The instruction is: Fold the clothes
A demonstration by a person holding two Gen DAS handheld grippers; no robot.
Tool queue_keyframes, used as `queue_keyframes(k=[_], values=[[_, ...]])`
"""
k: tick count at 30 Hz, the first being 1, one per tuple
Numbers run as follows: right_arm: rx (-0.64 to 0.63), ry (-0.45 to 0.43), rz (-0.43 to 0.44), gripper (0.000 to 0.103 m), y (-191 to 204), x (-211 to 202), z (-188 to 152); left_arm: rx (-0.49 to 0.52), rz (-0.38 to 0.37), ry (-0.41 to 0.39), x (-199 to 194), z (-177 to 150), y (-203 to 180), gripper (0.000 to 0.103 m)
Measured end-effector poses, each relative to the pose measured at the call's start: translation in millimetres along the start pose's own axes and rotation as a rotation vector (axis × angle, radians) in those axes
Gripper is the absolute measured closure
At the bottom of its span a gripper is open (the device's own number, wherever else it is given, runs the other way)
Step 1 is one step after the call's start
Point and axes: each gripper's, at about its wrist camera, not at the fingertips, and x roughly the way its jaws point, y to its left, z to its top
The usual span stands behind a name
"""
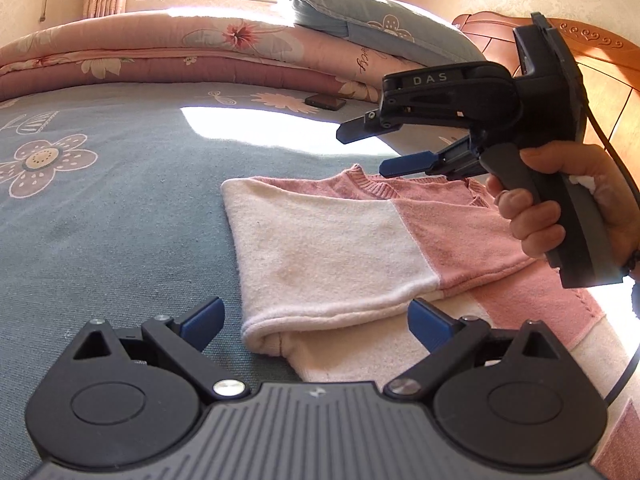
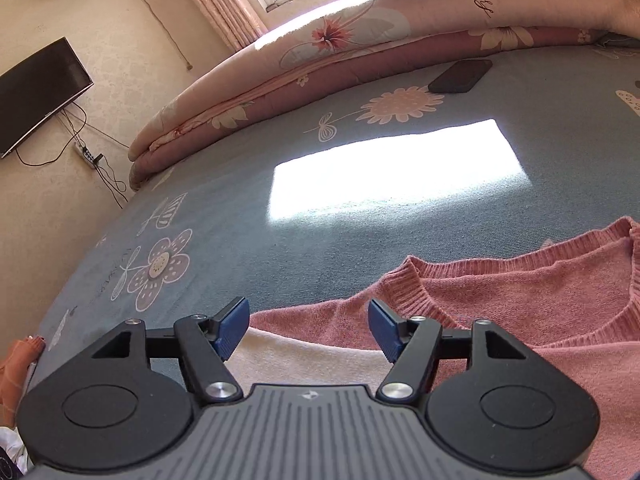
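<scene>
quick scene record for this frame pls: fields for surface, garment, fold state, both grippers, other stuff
surface: blue floral bedsheet
garment: pink and cream sweater, lying flat on the sheet
fold state: cream sleeve end folded across the body; neckline faces the far side
left gripper: open, fingers either side of the folded cuff, not pinching
right gripper: open, nothing between fingers, above the neckline
right hand: on the handle
other: phone, folded quilts, pillow, wall TV
</scene>
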Motion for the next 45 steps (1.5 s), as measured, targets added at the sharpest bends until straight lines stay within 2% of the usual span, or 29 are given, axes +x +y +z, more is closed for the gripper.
queue_keyframes(k=[5, 9, 12, 14, 18, 20, 22, 27, 30, 33, 36, 41, 45], values=[[0.034, 0.040, -0.054, 0.033, -17, 32, -10, 0.012, 0.040, -0.004, 3, 1, 0, 0.005], [0.016, -0.012, -0.104, 0.033, -9, 28, -7, -0.016, 0.077, -0.005, 2, 3, 6, 0.005], [-0.050, -0.013, -0.085, 0.033, 8, 10, -4, -0.049, 0.110, -0.022, -3, 6, 14, 0.005], [-0.063, 0.001, -0.038, 0.032, 16, -3, -3, -0.084, 0.141, -0.021, -7, 9, 22, 0.005], [-0.055, 0.078, 0.067, 0.029, 32, -13, -9, -0.183, 0.273, 0.002, -12, 13, 47, 0.005], [-0.063, 0.120, 0.084, 0.029, 38, -7, -17, -0.235, 0.317, 0.011, -15, 12, 61, 0.005], [-0.099, 0.143, 0.052, 0.029, 42, 2, -26, -0.291, 0.339, 0.010, -17, 11, 72, 0.005], [-0.066, 0.159, 0.008, 0.029, 25, 2, -34, -0.335, 0.296, -0.007, -20, 12, 75, 0.005], [-0.028, 0.103, 0.033, 0.029, 11, -24, -30, -0.307, 0.256, -0.001, -17, 13, 65, 0.005], [0.035, 0.107, 0.033, 0.025, -12, -40, -30, -0.271, 0.225, 0.013, -12, 14, 51, 0.005], [0.104, 0.124, -0.017, 0.025, -41, -48, -36, -0.242, 0.192, 0.022, -6, 13, 38, 0.005], [0.171, 0.053, -0.104, 0.025, -73, -78, -39, -0.166, 0.214, 0.002, -6, 13, 24, 0.005], [0.190, 0.052, -0.042, 0.024, -70, -88, -41, -0.141, 0.183, -0.026, -8, 14, 17, 0.005]])
